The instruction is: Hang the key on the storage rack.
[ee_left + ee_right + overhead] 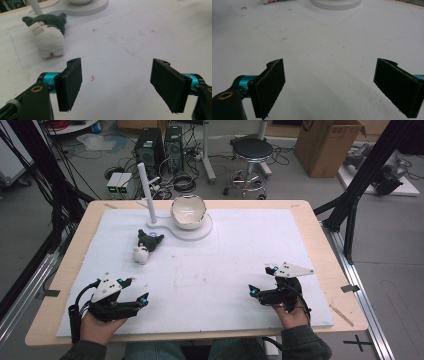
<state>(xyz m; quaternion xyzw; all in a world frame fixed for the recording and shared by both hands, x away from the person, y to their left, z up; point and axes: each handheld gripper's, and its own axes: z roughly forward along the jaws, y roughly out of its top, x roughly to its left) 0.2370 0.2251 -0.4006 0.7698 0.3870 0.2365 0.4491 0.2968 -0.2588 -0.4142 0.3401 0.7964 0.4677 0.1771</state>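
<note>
Left gripper view: grey-and-white plush toy, tagged.

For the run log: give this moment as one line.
left gripper: open, empty | right gripper: open, empty | plush toy: lying on mat, untouched | bowl: on white stand

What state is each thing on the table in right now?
Plush toy: lying on its side, untouched, near the stand.
Bowl: upright on the white stand.
Left gripper: fingers wide open, nothing between.
Right gripper: fingers wide open, nothing between.
</note>
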